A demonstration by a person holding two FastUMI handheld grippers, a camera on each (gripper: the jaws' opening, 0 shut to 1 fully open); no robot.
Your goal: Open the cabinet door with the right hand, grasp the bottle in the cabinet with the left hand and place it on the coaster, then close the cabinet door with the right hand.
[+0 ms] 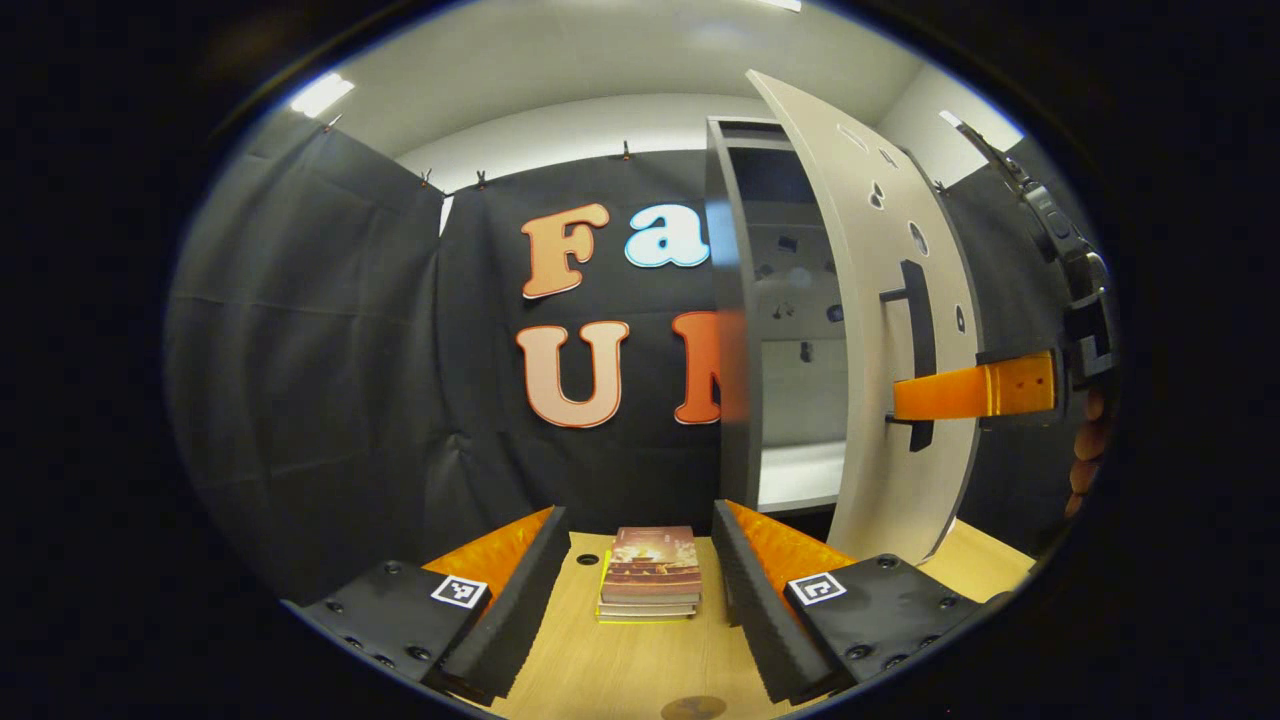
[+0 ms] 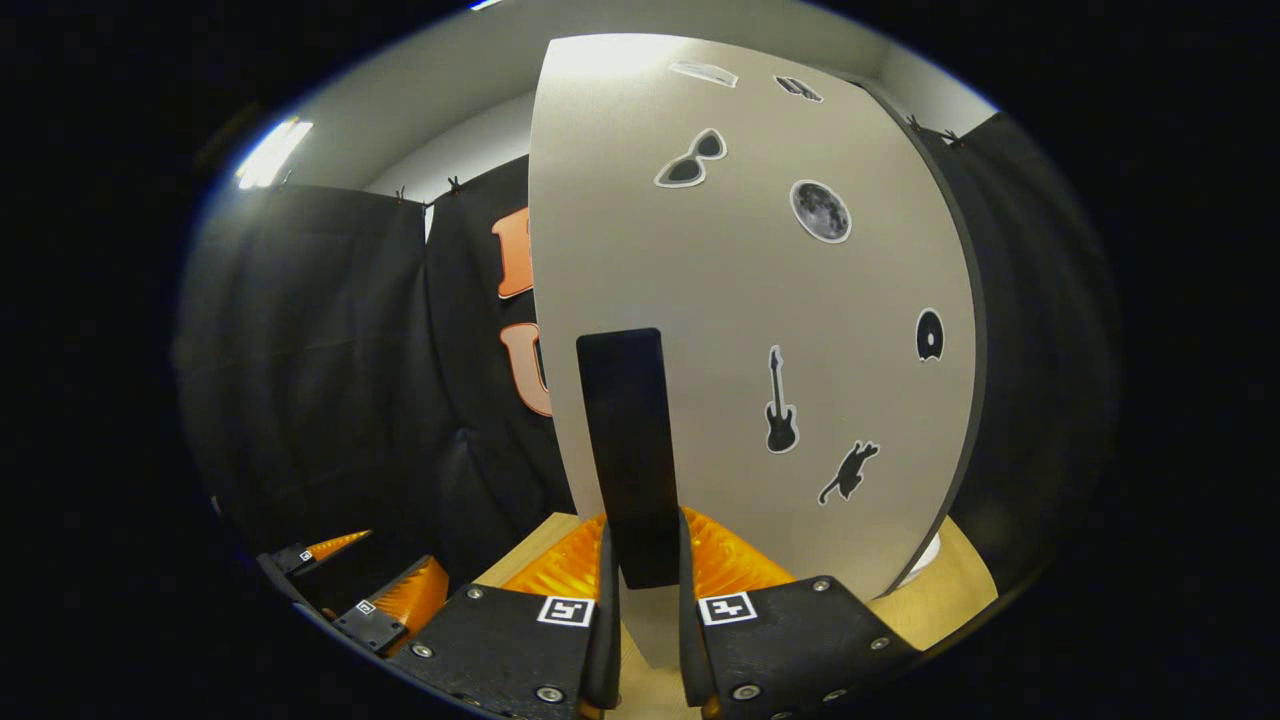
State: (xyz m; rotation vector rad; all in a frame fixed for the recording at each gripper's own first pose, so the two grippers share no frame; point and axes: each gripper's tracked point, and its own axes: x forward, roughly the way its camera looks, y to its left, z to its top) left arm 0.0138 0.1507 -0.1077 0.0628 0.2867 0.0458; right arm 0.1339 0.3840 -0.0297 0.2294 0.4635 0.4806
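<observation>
now we hold the cabinet door (image 2: 760,330) ajar.
our right claw (image 2: 642,590) pinches its handle (image 2: 625,450); our left claw (image 1: 632,590) hangs spread above the table (image 1: 640,660).

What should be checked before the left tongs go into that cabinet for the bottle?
1. Grey cabinet door swung open: ok.
2. Right tongs clamped on the door's black bar handle: ok.
3. Left tongs open and empty: ok.
4. Bottle spotted inside the cabinet: cannot tell; the interior shows no clear bottle.
5. Coaster free on the light wooden table: cannot tell; a dark round spot sits at the edge.
6. Stack of books lies ahead of the left tongs: not ok.
</observation>
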